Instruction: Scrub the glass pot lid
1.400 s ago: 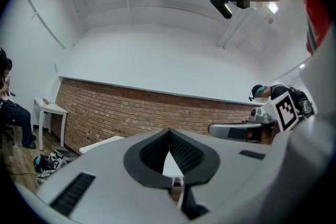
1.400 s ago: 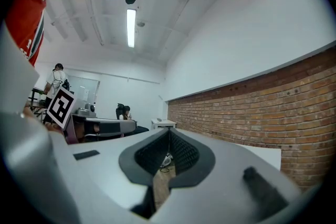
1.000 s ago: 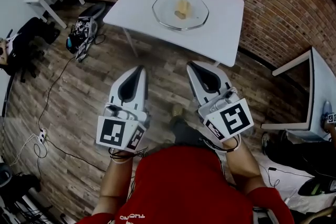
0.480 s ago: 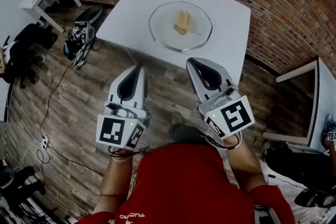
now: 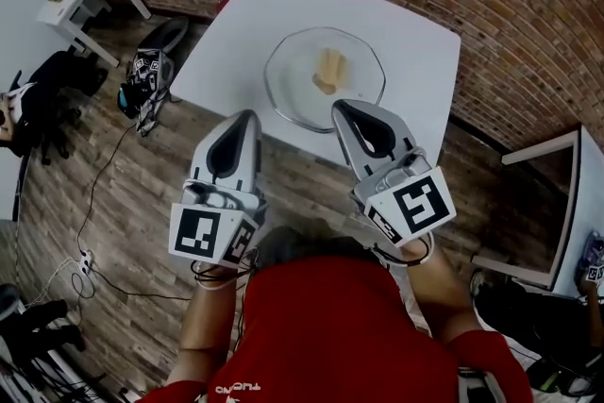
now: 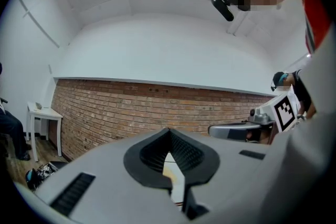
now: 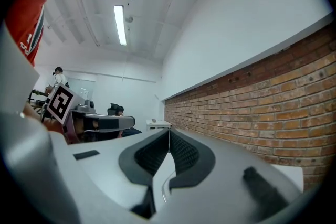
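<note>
Left tool (image 5: 245, 118): lower centre, pressed together, empty.
Right tool (image 5: 344, 109): beside it, pressed together, empty.
Glass pot lid (image 5: 293, 82): frame centre, on the white worktop (image 5: 236, 33), untouched.
Yellowish sponge (image 5: 328, 71): on lid.
Progress: scrubbing not begun, I'd say.

White lettering is printed on the red shirt (image 5: 242, 389) but cannot be read reliably, and only square black-and-white markers, with no letters or numbers, are carried on the cubes of the left gripper (image 5: 247, 118) and right gripper (image 5: 342, 107).
</note>
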The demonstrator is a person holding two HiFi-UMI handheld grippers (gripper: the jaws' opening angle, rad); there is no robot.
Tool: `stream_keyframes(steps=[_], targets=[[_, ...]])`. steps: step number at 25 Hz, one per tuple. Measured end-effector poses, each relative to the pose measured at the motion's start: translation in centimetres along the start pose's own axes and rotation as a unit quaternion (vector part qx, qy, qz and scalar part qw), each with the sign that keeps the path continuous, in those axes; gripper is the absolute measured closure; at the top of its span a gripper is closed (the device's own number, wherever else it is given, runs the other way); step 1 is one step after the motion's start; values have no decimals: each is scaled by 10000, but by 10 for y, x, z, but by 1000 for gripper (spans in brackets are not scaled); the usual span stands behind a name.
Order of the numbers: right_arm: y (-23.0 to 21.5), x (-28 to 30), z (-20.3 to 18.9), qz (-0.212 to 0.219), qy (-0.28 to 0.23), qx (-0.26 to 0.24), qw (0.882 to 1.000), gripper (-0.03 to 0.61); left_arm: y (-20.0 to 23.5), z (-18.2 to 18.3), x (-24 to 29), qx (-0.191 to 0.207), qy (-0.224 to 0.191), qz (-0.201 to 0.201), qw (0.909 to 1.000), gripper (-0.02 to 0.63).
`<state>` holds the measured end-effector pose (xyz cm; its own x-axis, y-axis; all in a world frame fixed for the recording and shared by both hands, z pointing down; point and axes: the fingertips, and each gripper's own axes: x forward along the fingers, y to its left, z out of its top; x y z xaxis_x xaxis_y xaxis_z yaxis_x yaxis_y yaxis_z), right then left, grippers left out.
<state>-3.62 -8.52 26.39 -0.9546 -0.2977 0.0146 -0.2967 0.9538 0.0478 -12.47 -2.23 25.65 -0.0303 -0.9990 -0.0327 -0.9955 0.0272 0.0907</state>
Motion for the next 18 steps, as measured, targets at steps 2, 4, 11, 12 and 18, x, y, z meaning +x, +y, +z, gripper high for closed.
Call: stream_keyframes(steps=[2, 4, 11, 12, 18], targets=[[-6, 7, -3, 11, 33, -9, 10000, 549, 4, -1, 10, -16, 1, -4, 10000, 597], [-11, 15, -5, -13, 55, -11, 10000, 549, 8, -3, 19, -28, 4, -32, 10000, 597], [-41, 53, -12, -350, 119, -6, 9993, 549, 33, -10, 67, -43, 59, -396, 9992, 597], [-47, 61, -14, -420, 131, -8, 9990, 549, 39, -12, 76, -54, 75, -459, 9989, 597], [-83, 110, -21, -913, 231, 5, 9956, 549, 79, -24, 132, -115, 223, -920, 9954, 597]])
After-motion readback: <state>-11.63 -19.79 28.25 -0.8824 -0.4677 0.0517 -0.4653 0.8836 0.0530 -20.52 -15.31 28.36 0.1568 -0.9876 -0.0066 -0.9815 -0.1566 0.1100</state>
